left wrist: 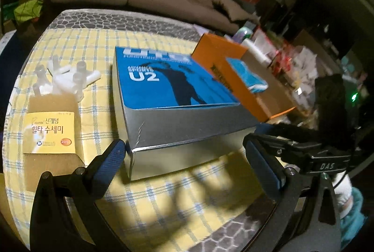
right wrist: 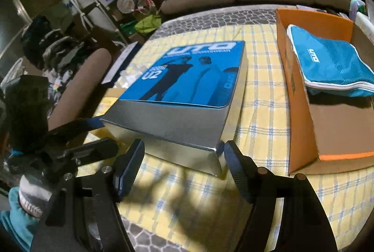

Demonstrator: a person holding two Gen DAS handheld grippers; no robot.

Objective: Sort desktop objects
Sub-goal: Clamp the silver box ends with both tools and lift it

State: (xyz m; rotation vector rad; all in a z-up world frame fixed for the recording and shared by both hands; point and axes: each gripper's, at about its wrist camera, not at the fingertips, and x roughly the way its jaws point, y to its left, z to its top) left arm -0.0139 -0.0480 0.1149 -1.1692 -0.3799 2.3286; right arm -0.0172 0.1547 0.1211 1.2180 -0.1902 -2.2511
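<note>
A glossy silver box (left wrist: 184, 128) with a blue printed lid is seen flat on the yellow checked cloth surface (right wrist: 257, 111), probably untouched, framed by both grippers' (left wrist: 184, 158) (right wrist: 183, 158) wide-spread ribbed blue fingers (right wrist: 127, 170).

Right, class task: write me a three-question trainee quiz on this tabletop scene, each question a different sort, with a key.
1. True or false: the blue pouch lies inside the orange box.
2. What covers the table? A) bare wood B) yellow checked cloth C) newspaper
3. Fill in: both grippers, left and right, face the near side of the ____ box.

Key: 1 true; 2 B; 3 silver.
</note>
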